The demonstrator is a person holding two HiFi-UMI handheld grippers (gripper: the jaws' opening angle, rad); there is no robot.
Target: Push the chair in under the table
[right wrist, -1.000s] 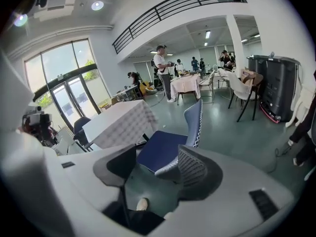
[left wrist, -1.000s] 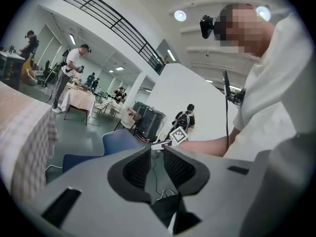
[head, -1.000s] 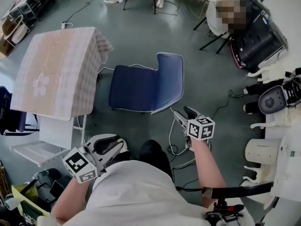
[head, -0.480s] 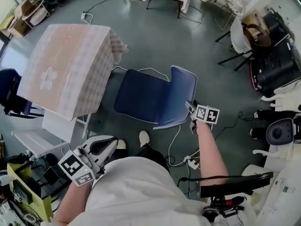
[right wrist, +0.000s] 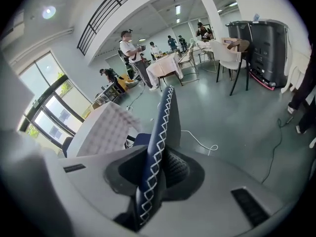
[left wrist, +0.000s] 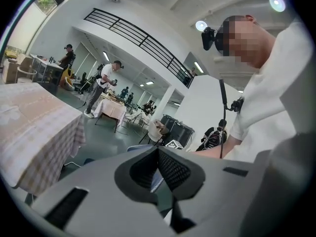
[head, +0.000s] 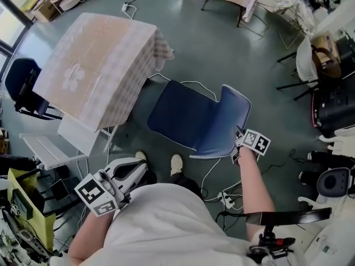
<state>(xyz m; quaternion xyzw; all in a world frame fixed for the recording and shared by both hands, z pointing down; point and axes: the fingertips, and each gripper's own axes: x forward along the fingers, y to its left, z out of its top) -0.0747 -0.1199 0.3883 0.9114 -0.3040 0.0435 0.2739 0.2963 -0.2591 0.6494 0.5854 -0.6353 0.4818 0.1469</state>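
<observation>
The blue chair (head: 183, 115) stands on the grey floor, its seat facing the table (head: 100, 65) with the pink checked cloth, a gap between them. My right gripper (head: 239, 143) is at the near side edge of the backrest (head: 230, 123). In the right gripper view the white-stitched backrest edge (right wrist: 165, 117) runs up between the jaws, and the jaws are closing with the pads against it. My left gripper (head: 119, 176) hangs close to my body, away from the chair, its pads (left wrist: 173, 169) together with nothing between them.
White cables and a power strip (head: 224, 195) lie on the floor by my feet (head: 176, 164). A white shelf (head: 50, 148) and a dark chair (head: 22, 87) stand left of the table. Black equipment (head: 333, 110) and more chairs are at the right.
My right gripper has travelled forward and down to the backrest's edge and closed its jaws round it. The left gripper stays near my body.
</observation>
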